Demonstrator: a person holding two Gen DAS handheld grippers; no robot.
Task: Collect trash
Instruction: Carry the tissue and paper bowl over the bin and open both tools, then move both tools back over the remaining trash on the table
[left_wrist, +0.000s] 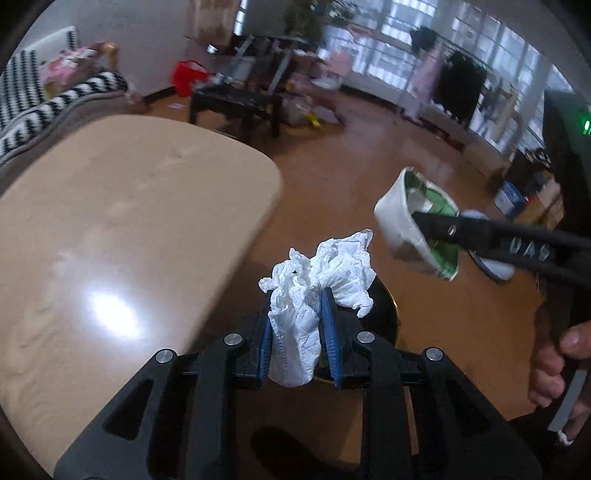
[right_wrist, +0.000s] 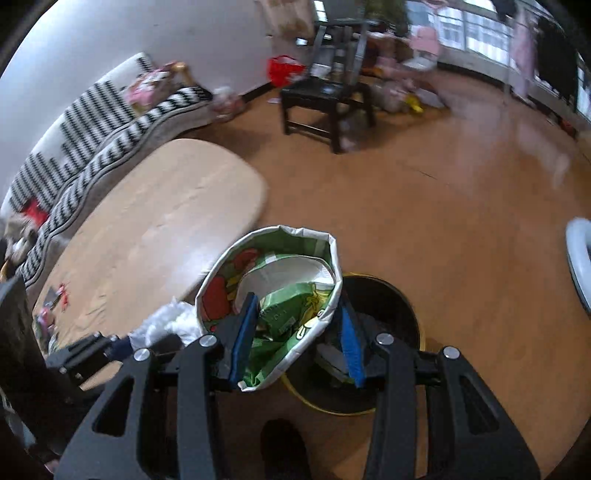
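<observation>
Left wrist view: left tool sits bottom centre, blue pads pinched on a crumpled white tissue that bulges up and out above the fingertips. Behind the tissue, a sliver of the black bin with its yellow rim shows, right of centre. Light wood counter fills the left half w/ a bright glare spot lower left. Right tool enters from the right edge, mid frame, its fingers clamped on a white paper bag w/ green print inside; the bag hangs in the air, above and right of the tissue, apart from it. A hand grips the handle at lower right. Striped sofa upper left, dark chair top centre, both blurred.

Right wrist view: right tool bottom centre, narrowed onto the paper bag. Left pad lies inside the bag's open mouth; right pad is outside the wall. Bag interior shows green and red print. Bin is directly behind and below the bag, centre-right, standing on the brown floor; some stuff lies inside it, too dim to identify. Tissue and part of the left tool peek in at lower left, just beside the bag. Counter mid left, sofa upper left, chair top centre.
</observation>
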